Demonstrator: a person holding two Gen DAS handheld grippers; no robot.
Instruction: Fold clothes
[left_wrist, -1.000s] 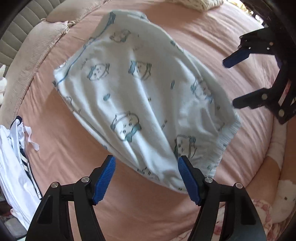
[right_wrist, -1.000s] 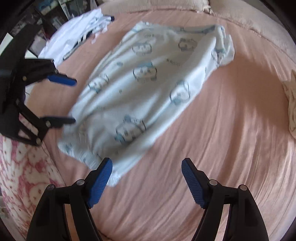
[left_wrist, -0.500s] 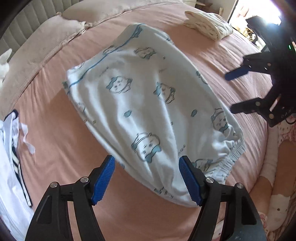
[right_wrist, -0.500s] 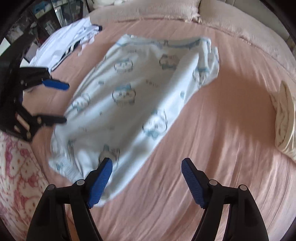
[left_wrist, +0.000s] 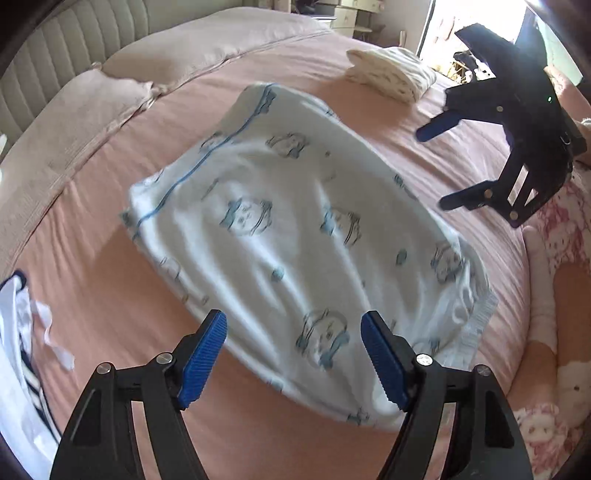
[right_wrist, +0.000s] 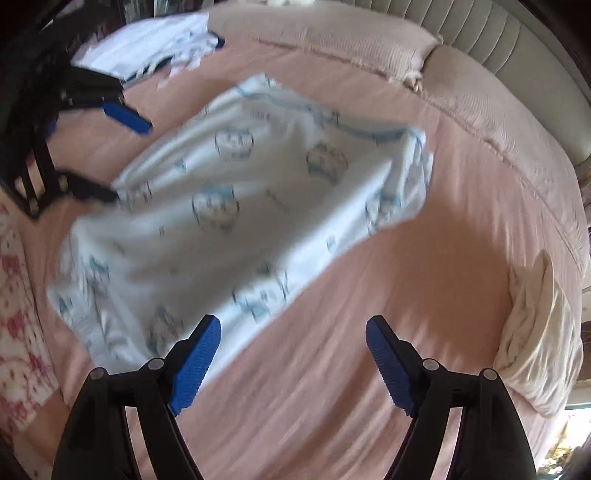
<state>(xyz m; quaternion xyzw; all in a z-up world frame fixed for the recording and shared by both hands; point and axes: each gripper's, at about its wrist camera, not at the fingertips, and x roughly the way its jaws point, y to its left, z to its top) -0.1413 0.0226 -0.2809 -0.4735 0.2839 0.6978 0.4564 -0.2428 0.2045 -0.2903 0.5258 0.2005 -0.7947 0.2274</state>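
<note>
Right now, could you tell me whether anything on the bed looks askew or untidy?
The light blue printed garment lies diagonally on the pink bed, its far end bunched and rumpled. A white striped garment sits crumpled at the bed's edge.

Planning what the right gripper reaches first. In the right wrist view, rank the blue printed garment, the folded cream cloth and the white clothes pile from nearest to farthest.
1. Blue printed garment: just ahead-left of the right gripper.
2. Folded cream cloth: right edge of the bed.
3. White clothes pile: far upper left.
</note>
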